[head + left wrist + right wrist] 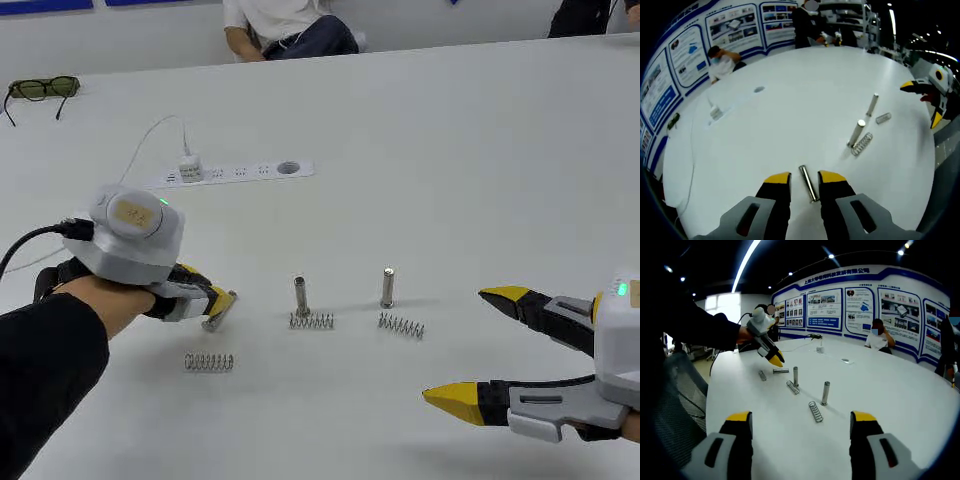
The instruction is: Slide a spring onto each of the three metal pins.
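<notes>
Two metal pins stand upright mid-table, one [300, 296] on the left and one [387, 287] on the right. A spring [311, 321] lies at the foot of the left pin, and another spring [401, 325] by the right pin. The third spring [209, 362] lies nearer me on the left. The third pin [809, 183] lies flat on the table between the jaws of my left gripper [805, 179], which stand narrowly apart without touching it. My right gripper [472, 345] hovers wide open at the right, empty, facing the pins [825, 393].
A white power strip [240, 172] with a plugged-in charger [190, 165] lies farther back on the left. Dark glasses [40, 88] rest at the far left corner. A person [290, 25] sits at the table's far edge.
</notes>
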A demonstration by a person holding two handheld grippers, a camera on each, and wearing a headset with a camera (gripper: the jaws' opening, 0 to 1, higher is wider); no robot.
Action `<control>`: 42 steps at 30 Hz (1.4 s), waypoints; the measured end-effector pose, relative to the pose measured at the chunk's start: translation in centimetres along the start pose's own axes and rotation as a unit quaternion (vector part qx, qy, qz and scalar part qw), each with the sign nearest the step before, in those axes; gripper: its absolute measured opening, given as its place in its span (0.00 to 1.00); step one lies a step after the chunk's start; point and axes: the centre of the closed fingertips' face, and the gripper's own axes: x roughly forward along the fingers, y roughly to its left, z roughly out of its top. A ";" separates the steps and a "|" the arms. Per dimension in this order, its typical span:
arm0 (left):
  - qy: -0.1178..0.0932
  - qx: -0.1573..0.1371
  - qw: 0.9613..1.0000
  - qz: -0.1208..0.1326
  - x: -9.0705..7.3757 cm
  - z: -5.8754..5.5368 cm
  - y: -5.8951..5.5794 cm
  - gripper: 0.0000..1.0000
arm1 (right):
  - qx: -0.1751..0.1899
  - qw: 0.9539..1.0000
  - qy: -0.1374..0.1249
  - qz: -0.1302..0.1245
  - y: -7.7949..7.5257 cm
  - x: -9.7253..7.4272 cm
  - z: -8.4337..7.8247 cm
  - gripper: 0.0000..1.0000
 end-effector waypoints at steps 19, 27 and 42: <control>0.062 -0.006 0.998 0.003 2.0 -0.5 -0.8 0.16 | 0.006 1.000 0.005 -0.006 -0.1 -0.2 -0.7 0.81; 0.084 -0.009 0.996 0.012 2.5 -0.6 -0.4 0.14 | 0.009 1.000 0.007 -0.010 -0.2 -0.2 -1.0 0.80; 0.137 -0.010 0.990 0.026 2.8 -1.4 -0.1 0.10 | 0.010 1.000 0.011 -0.013 -0.3 -0.2 -1.5 0.80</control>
